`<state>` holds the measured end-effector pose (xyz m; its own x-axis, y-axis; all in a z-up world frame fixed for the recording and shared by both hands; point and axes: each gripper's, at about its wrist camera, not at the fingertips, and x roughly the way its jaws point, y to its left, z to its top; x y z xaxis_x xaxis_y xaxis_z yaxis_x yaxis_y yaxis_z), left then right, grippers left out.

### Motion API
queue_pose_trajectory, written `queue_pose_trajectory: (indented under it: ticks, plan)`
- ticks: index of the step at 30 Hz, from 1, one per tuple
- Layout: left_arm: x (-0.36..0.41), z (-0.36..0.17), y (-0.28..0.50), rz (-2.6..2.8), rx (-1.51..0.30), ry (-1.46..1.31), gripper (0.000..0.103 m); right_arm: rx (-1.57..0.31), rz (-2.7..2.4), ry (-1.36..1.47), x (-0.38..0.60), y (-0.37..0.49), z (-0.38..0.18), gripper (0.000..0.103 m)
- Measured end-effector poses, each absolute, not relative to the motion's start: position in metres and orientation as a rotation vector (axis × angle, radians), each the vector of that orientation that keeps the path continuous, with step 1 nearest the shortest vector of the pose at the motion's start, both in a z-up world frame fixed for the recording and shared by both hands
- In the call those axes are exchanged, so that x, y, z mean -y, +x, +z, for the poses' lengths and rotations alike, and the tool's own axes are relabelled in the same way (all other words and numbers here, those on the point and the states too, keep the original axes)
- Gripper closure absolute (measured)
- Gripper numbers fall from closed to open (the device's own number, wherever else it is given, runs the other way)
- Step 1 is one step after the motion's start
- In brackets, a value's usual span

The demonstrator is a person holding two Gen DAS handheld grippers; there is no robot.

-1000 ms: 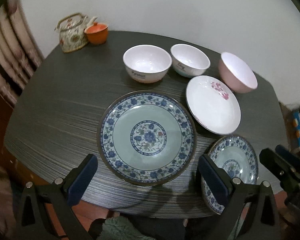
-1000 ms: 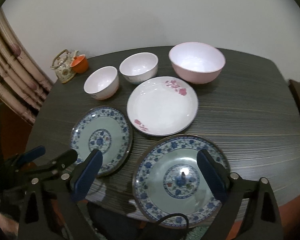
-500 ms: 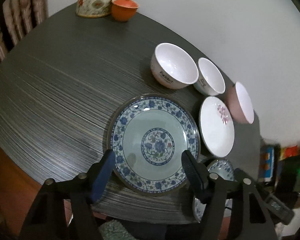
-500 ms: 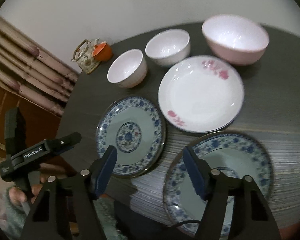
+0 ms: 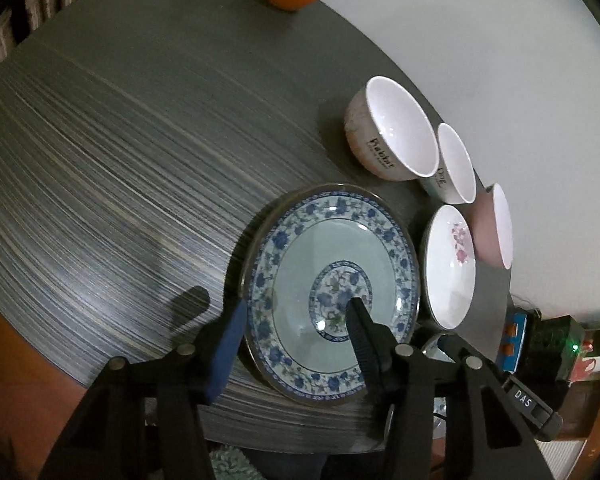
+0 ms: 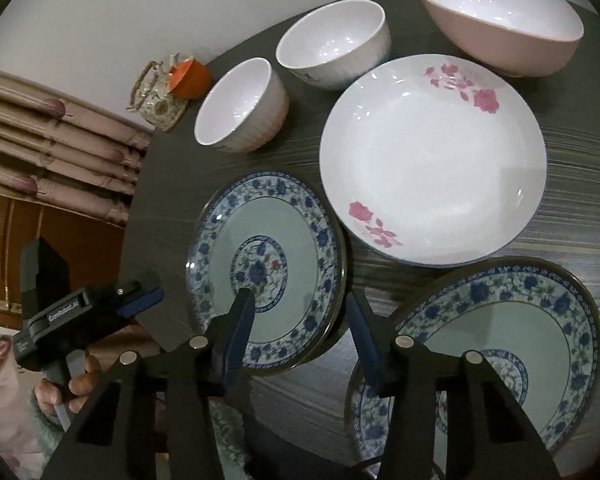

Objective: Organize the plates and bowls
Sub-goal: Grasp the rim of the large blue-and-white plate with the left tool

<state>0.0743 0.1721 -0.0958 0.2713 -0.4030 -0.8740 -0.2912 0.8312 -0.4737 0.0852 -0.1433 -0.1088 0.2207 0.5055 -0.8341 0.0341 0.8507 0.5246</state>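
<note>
Jaws now straddle blue plate (image 5: 332, 292) rim, narrower.

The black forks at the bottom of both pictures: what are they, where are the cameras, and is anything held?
They are the fingers of two grippers; a person holds one in each hand, and each carries a camera looking along its fingers. The left gripper and right gripper are both open, holding nothing; both straddle the rim of the same round blue-and-white plate. On the dark striped table lie a second such plate, a white rose-printed plate, two white bowls and a pink bowl.
</note>
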Motion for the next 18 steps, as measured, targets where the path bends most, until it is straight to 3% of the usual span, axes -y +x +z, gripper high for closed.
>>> queue_pose_trajectory:
  ticks: [8,11,18]
  plan:
    - [-0.178,-0.115,0.082,-0.067,-1.347,-0.656,0.052,-1.364,0.328,0.501,0.142,0.098,-0.128,0.063]
    - [-0.179,-0.122,0.085,-0.066,-1.358,-0.654,0.06,-1.376,0.326,0.501,0.141,0.103,-0.133,0.065]
    - [-0.176,-0.134,0.091,-0.063,-1.383,-0.647,0.063,-1.386,0.332,0.505,0.138,0.112,-0.144,0.07]
